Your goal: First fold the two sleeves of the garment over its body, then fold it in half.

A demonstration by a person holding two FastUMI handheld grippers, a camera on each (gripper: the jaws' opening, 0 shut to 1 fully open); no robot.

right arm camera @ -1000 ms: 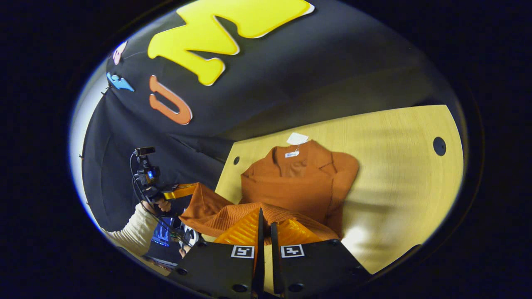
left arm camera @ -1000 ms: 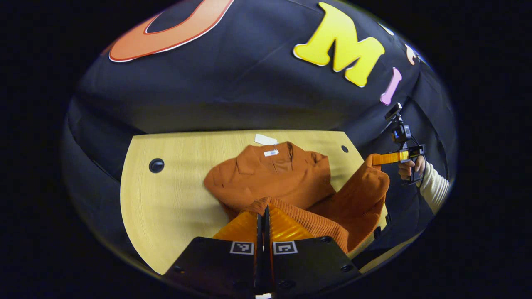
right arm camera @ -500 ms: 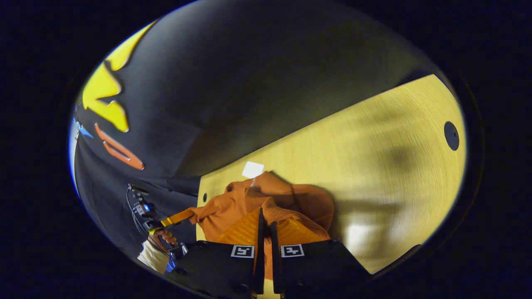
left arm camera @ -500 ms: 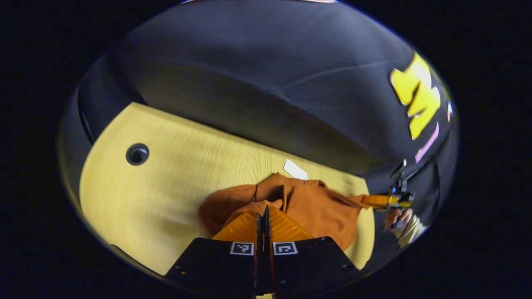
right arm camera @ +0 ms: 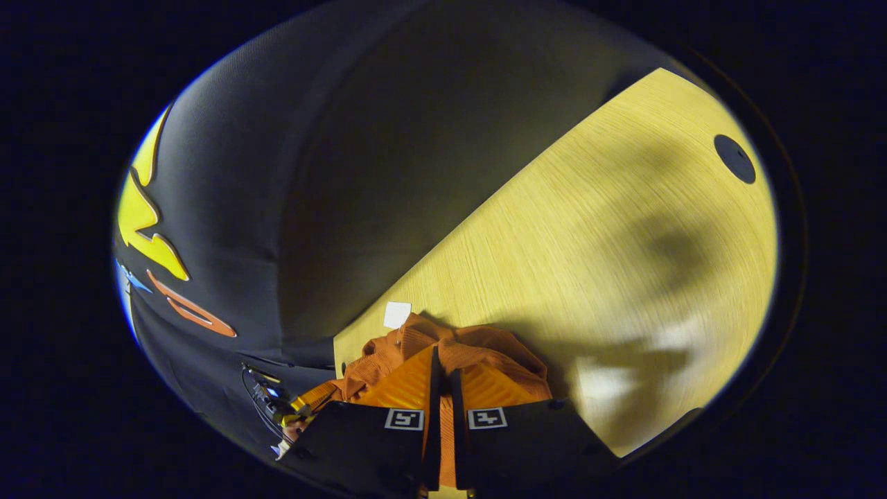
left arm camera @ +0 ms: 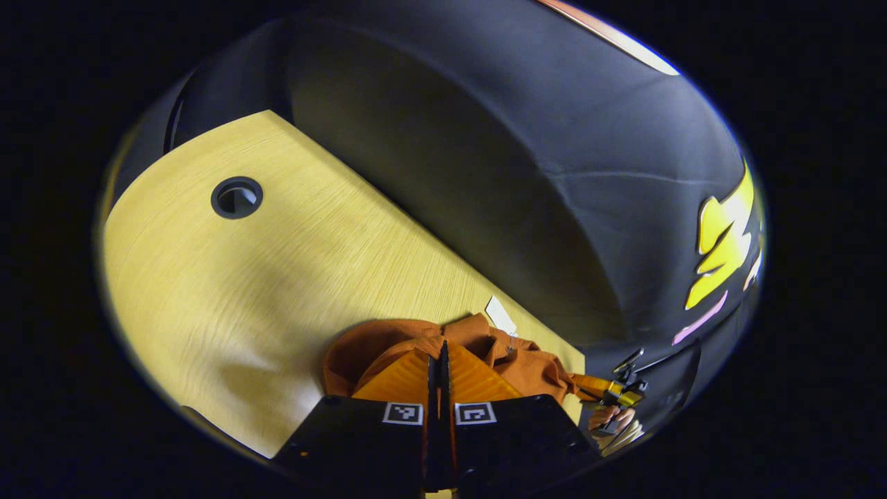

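The rust-orange knit garment point(left arm camera: 378, 343) lies bunched near the table's far edge, and a white tag point(left arm camera: 500, 315) sticks out at its collar. In the left gripper view my left gripper point(left arm camera: 440, 352) is shut on a ribbed edge of the garment, held over the collar area. The right gripper point(left arm camera: 604, 389) and the hand holding it show at the far right, pinching another part of the same edge. In the right gripper view my right gripper point(right arm camera: 441, 355) is shut on the garment point(right arm camera: 485, 346), with knit showing between its fingers. The tag point(right arm camera: 397, 314) lies just beyond, and the left gripper point(right arm camera: 299, 405) shows at lower left.
The light wooden table point(left arm camera: 208, 291) spreads to the left in the left gripper view and has a round cable hole point(left arm camera: 237, 197). In the right gripper view the table point(right arm camera: 624, 263) spreads to the right with a second hole point(right arm camera: 734, 149). The booth's black cloth wall stands close behind the far edge.
Both grippers have carried the ribbed edge forward and down toward the collar. The lower half now covers most of the body, and both views sit much closer to the table.
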